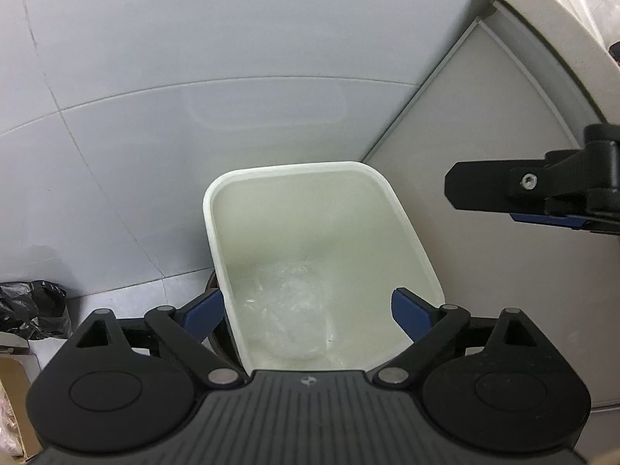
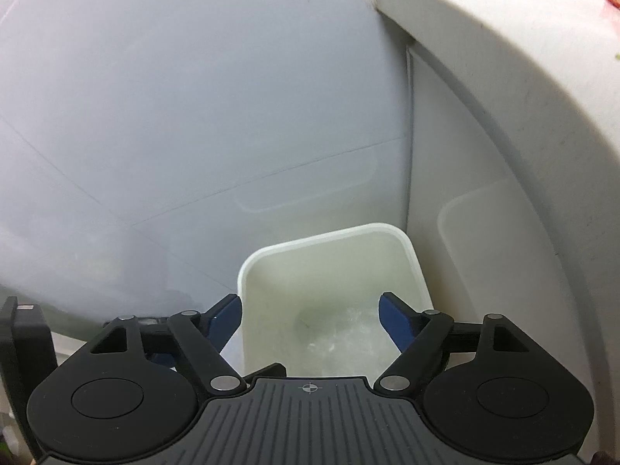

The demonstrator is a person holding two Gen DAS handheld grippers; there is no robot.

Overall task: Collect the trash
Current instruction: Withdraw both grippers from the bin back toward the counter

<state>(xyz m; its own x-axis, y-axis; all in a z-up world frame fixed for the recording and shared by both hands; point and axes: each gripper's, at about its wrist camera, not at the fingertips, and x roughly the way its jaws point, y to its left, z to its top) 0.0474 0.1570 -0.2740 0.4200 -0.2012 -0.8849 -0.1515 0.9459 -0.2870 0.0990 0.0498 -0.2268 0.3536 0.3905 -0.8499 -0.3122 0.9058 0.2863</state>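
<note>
A white rectangular bin [image 1: 217, 201] stands in a corner, right below both grippers. Crumpled clear plastic [image 1: 294, 310] lies at its bottom. My left gripper [image 1: 304, 296] hangs over the bin's near end, open, with nothing between its blue pads. One black finger [image 1: 484, 186] of the other gripper reaches in from the right edge of the left wrist view. In the right wrist view the same bin [image 2: 321, 236] and the clear plastic [image 2: 348, 333] show beneath my right gripper [image 2: 309, 299], which is also open and empty.
Pale tiled surfaces [image 1: 155, 77] surround the bin on the left and back. A grey cabinet panel [image 1: 484, 271] rises at its right, under a white curved counter edge [image 2: 503, 58]. A black plastic bag [image 1: 31, 310] and a cardboard box [image 1: 11, 387] sit at the far left.
</note>
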